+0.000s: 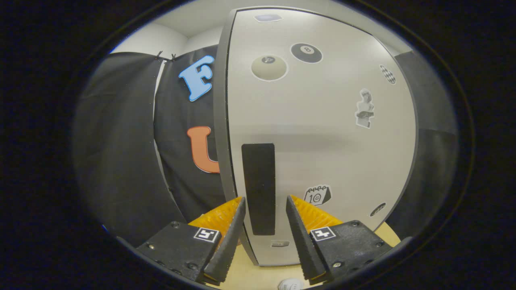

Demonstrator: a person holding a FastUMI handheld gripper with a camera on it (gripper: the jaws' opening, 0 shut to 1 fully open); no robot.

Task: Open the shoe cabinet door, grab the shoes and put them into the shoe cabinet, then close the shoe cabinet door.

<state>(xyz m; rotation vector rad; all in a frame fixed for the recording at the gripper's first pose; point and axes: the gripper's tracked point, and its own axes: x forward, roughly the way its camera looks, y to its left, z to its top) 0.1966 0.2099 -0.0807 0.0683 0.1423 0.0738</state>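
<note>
The shoe cabinet door is pale with several stickers on it, and it stands closed right in front of me. A dark upright handle strip runs down its left part, near the grey door edge. My gripper is open, with one finger on either side of the lower half of the strip. The left fingertip lines up with the strip's left edge. A small gap shows between the strip and the right fingertip. Nothing is held between the fingers.
The cabinet stands on a pale wooden surface. Black cloth hangs to the left of the cabinet, and a dark panel sits to its right. A small white round object lies on the surface just under the fingers.
</note>
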